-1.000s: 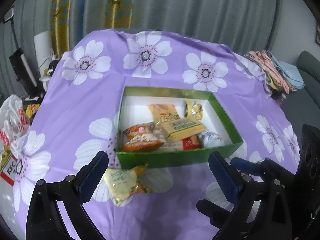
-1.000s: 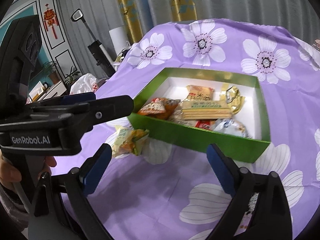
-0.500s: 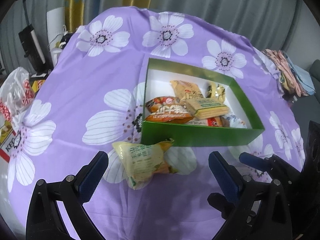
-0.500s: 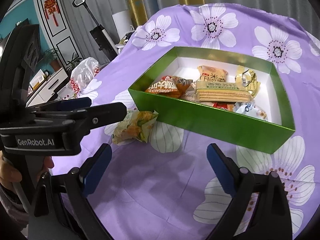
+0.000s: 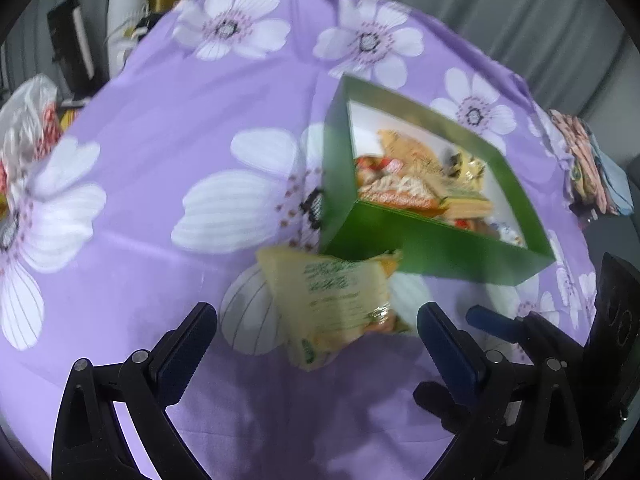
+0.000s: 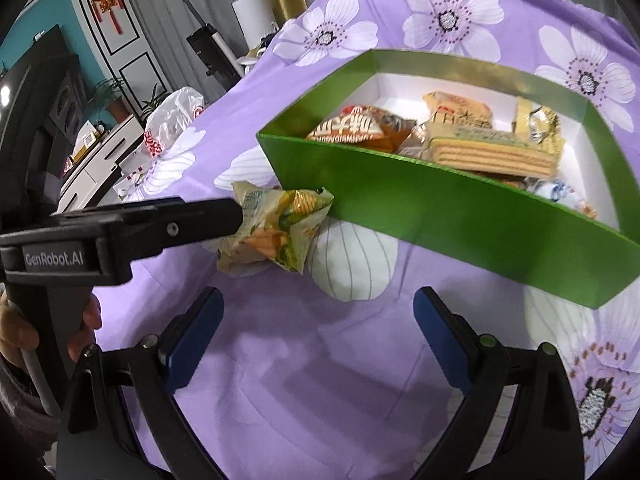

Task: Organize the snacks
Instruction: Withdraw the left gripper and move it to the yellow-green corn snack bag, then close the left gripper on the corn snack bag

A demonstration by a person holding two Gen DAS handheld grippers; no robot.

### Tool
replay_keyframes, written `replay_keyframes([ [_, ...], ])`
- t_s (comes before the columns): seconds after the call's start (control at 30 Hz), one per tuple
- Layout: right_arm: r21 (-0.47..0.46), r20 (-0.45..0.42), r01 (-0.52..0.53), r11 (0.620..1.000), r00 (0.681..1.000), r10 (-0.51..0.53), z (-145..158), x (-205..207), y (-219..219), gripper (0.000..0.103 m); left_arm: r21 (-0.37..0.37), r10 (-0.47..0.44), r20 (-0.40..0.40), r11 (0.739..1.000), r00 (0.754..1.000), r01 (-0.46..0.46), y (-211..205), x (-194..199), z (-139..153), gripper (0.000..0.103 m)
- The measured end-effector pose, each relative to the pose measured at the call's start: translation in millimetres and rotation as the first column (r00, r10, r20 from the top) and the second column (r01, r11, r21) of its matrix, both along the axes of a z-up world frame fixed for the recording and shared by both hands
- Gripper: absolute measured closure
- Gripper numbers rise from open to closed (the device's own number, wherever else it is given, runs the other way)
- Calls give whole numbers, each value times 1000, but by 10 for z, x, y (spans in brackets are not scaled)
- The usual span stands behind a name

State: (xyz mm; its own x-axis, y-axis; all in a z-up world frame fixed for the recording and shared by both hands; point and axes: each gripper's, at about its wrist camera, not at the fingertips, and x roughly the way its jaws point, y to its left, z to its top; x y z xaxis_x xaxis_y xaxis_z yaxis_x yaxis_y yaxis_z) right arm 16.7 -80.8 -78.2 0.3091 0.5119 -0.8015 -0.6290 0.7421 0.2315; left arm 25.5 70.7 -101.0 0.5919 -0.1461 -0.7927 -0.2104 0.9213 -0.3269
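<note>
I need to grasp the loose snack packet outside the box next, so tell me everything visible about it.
The snack packet is a crinkled, glossy pouch, pale yellow with green print and orange-and-green food pictures. It looks sealed and puffy, lying flat on the purple flowered tablecloth, just outside the near left corner of the green box, its top edge touching or nearly touching the wall. The left gripper is open around its near end; contact is unclear. The right gripper is open, apart.

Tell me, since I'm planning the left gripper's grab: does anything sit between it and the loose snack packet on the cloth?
Nothing visible does. The left gripper is open, and the snack packet lies on bare purple tablecloth just ahead of its fingers. The green box sits beyond the packet.
</note>
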Motion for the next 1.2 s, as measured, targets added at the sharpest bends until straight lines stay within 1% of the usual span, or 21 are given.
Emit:
replay_keyframes([
  [0.13, 17, -22, -18, 1000, 1000, 19, -55, 36, 89, 6, -17, 11, -12, 1000, 1000, -11, 37, 41, -78, 3],
  [0.33, 62, -48, -62, 996, 997, 65, -101, 67, 296, 6, -5, 5, -20, 1000, 1000, -5, 72, 156, -131, 3],
  [0.4, 63, -48, -80, 995, 995, 83, -131, 84, 399, 6, -24, -4, -24, 1000, 1000, 3, 75, 184, -163, 3],
  [0.47, 57, -53, -93, 994, 994, 96, -164, 98, 485, 7, -24, -11, -24, 1000, 1000, 11, 61, 199, -179, 3],
  [0.53, 69, -55, -115, 991, 991, 119, -176, 106, 546, 10, -32, -19, -25, 999, 1000, 18, 56, 212, -187, 3],
  [0.63, 62, -48, -128, 990, 990, 131, -185, 100, 617, 15, -63, -35, -30, 997, 999, 33, 59, 225, -212, 3],
  [0.67, 64, -45, -130, 989, 990, 133, -185, 98, 623, 18, -59, -43, -36, 997, 998, 41, 41, 231, -226, 3],
  [0.7, 63, -48, -135, 989, 989, 138, -191, 103, 626, 24, -54, -50, -37, 997, 998, 47, 22, 238, -229, 3],
  [0.77, 53, -41, -142, 988, 989, 144, -197, 110, 625, 30, -59, -65, -31, 996, 997, 63, -8, 237, -234, 3],
  [0.83, 61, -45, -139, 988, 989, 142, -198, 127, 599, 40, -62, -72, -22, 996, 997, 71, -14, 230, -224, 6],
  [0.9, 69, -53, -138, 988, 988, 142, -205, 147, 584, 41, -74, -89, -20, 993, 996, 88, -30, 228, -227, 18],
  [0.97, 69, -52, -140, 988, 988, 144, -210, 149, 592, 42, -54, -95, -20, 994, 995, 94, -55, 225, -229, 19],
  [1.03, 68, -48, -145, 987, 988, 148, -208, 140, 589, 43, -51, -97, -17, 994, 995, 96, -61, 219, -229, 20],
  [1.1, 65, -43, -151, 986, 987, 154, -206, 128, 596, 45, -45, -100, -18, 994, 995, 99, -64, 213, -228, 28],
  [1.2, 62, -39, -153, 986, 987, 155, -208, 130, 605, 45, -43, -110, -12, 993, 994, 109, -86, 199, -212, 32],
])
